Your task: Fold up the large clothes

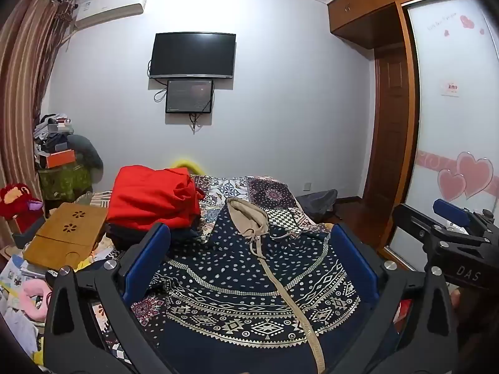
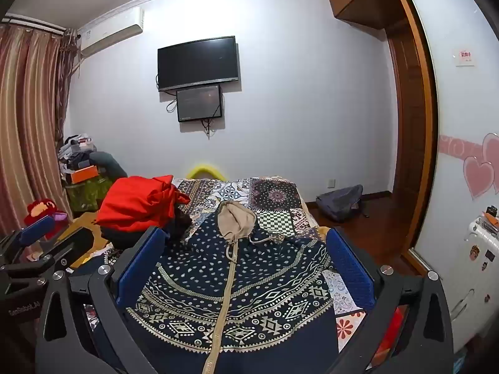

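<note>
A navy hooded garment [image 1: 249, 283] with white dots, diamond bands and a beige zip lies spread flat on the bed, its beige-lined hood [image 1: 246, 215] pointing away. It also shows in the right wrist view [image 2: 230, 286]. My left gripper [image 1: 249, 261] is open and empty above the garment's lower part, its blue pads [image 1: 146, 261] wide apart. My right gripper [image 2: 246, 265] is open and empty over the same garment. The right gripper shows at the right edge of the left wrist view [image 1: 452, 218]; the left gripper shows at the left edge of the right wrist view [image 2: 34, 233].
A pile of red cloth [image 1: 152, 196] on dark clothes sits at the bed's far left. A wooden lap tray [image 1: 68, 237] and clutter lie to the left. The patchwork bedspread [image 1: 271, 190] covers the bed. A grey bag [image 2: 340, 202] lies on the floor; wardrobe doors [image 1: 452, 109] stand at right.
</note>
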